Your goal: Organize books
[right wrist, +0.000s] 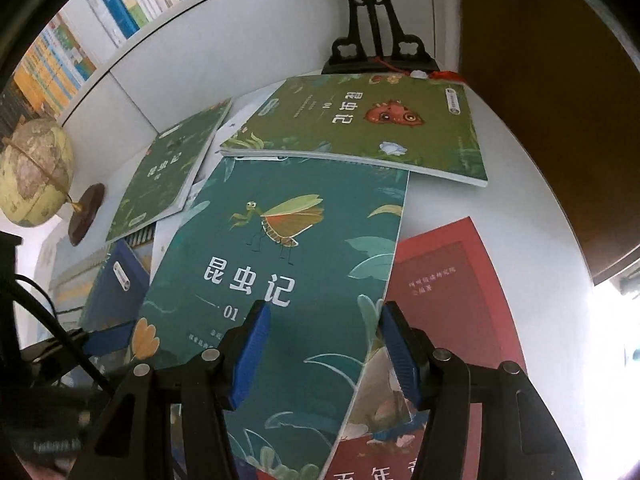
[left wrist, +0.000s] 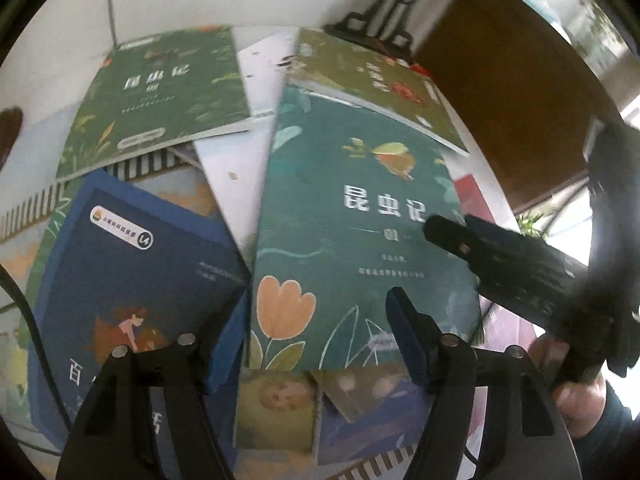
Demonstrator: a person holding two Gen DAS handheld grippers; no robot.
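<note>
Your left gripper (left wrist: 316, 336) hangs over the pile with its blue-padded jaws apart and nothing pinched between them. Your right gripper (right wrist: 324, 344) is likewise parted, straddling the lower right edge of the teal paperback with the mantis drawing (right wrist: 280, 272) without pressing on it.

That teal paperback lies on top at the middle of the white tabletop (right wrist: 500, 200). At its twelve o'clock the olive-green paperback with a red insect face (right wrist: 372, 124) lies turned the other way round, its near edge overlapping the teal cover. At ten o'clock sits a dark green leafy paperback (right wrist: 168, 176), and at eight o'clock a navy blue hardback (left wrist: 132, 276). A red-covered book (right wrist: 448, 296) pokes out from under the teal one at four o'clock.

Further off, a yellowish globe on a dark wooden base (right wrist: 36, 172) stands at nine o'clock and a black ornate stand (right wrist: 376, 40) at twelve.
</note>
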